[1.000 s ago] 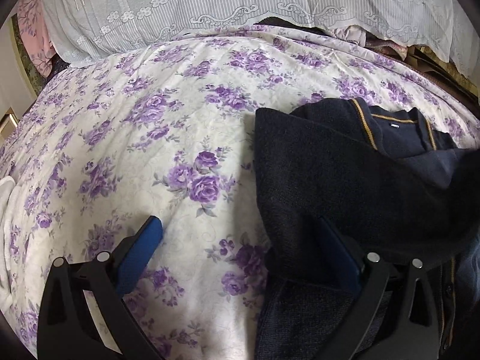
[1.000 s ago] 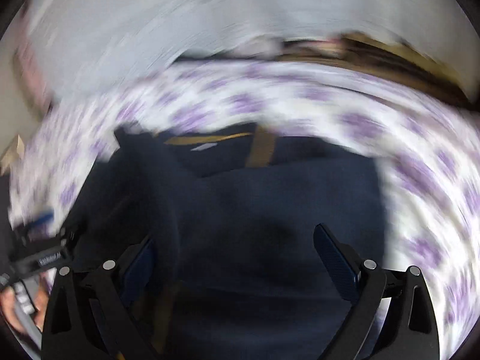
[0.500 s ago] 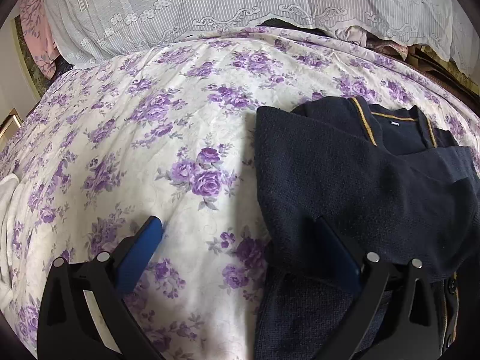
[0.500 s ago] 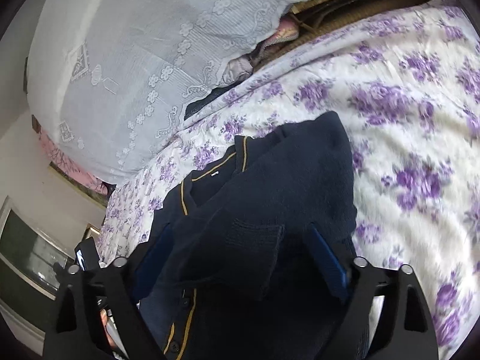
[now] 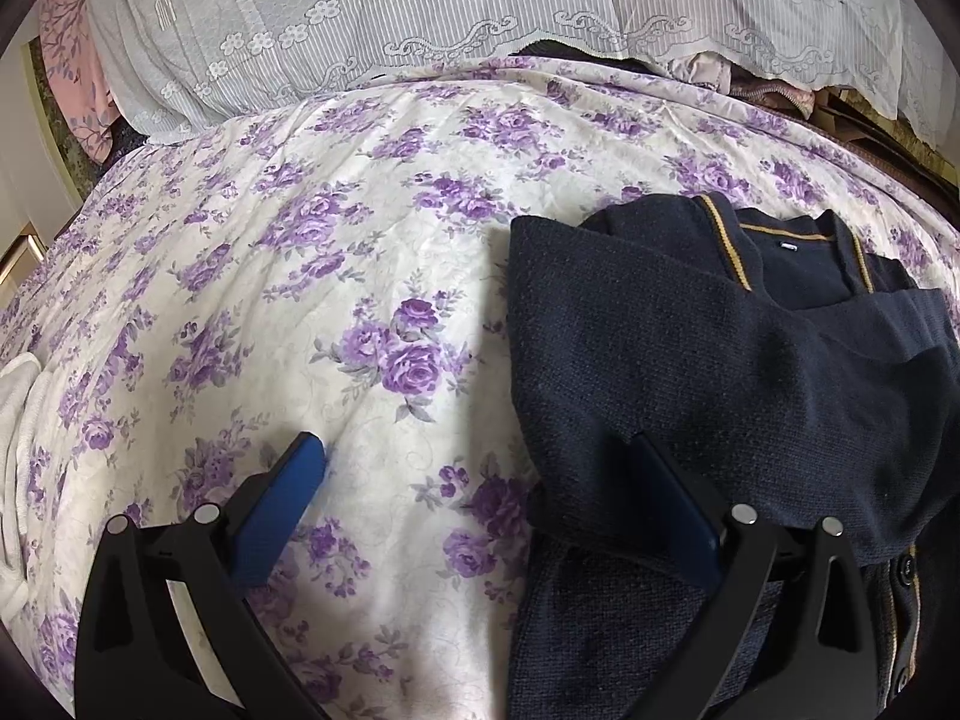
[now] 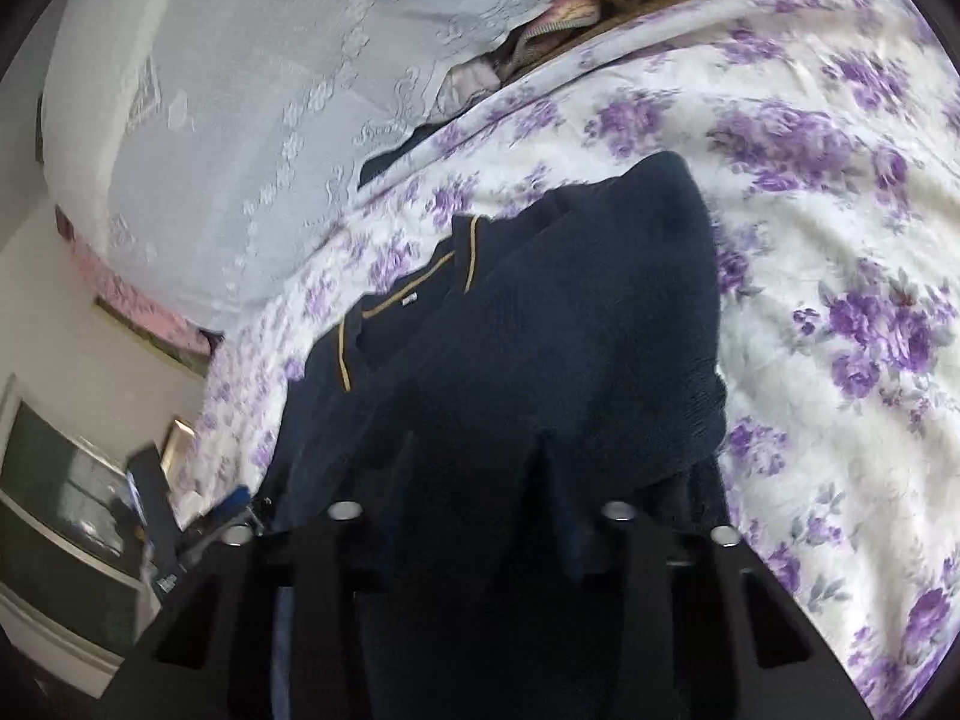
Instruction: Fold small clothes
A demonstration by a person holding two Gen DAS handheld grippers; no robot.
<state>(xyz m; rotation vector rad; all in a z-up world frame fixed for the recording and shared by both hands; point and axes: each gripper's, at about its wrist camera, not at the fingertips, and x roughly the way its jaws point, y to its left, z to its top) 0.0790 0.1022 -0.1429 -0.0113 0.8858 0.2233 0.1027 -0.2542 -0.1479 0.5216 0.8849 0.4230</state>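
Cardigan (image 5: pixel 690 348), navy knit with mustard piping along the neckline, lies on the bed's floral sheet (image 5: pixel 360 276). Its long axis runs away from the cameras, collar toward the lace cover (image 5: pixel 420 18) at the far end of the bed and buttoned hem nearest the tools. One sleeve is folded across the chest, so the top layer forms a broad, coarse-ribbed slab with a squared corner at its far left in the left wrist view. A small white label sits inside the neck, and dark buttons show along a piped placket at the lower right edge.

Left tool (image 5: pixel 480 516) stands wide open with nothing gripped; its left blue pad hangs over bare sheet, and its right pad is over the cardigan's left edge.

Right tool (image 6: pixel 480 516) has just been closing, and its jaws are now nearly together, pinching a raised fold of the dark knit between them; the pads themselves are lost in the dark cloth.

The sheet is cream cotton, lightly creased, printed with purple roses. The lace cover is pale, sheer and scalloped along its lower edge.
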